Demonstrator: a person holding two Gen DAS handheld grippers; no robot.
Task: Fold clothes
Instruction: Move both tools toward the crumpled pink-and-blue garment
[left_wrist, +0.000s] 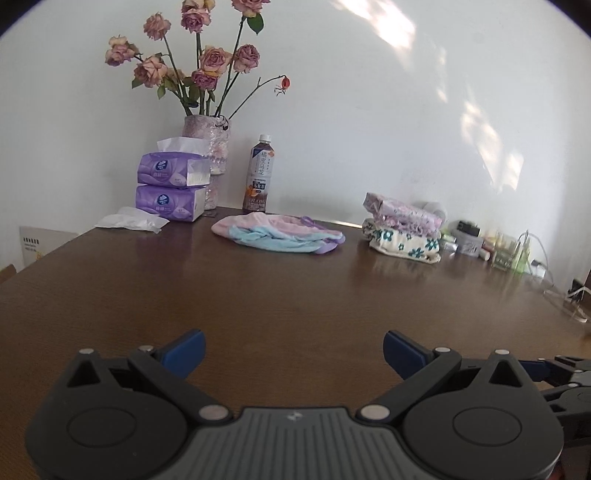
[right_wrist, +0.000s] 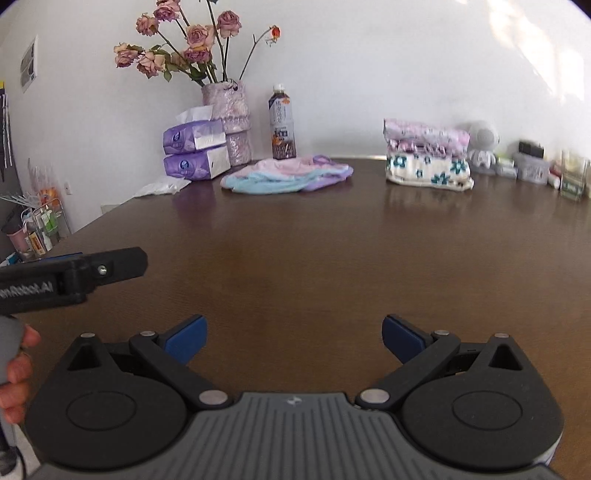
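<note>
While far from the soft pink, blue and purple clothes (left_wrist: 279, 234) mid-frame, both jaws spread wide, holding nothing, ready to grab.

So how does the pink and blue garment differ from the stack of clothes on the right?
The pink and blue garment lies loose and flat; the stack of clothes is folded and piled higher. The garment is plain pastel; the stack shows flower prints. The garment lies near the bottle; the stack stands apart. Both rest on the table.
</note>
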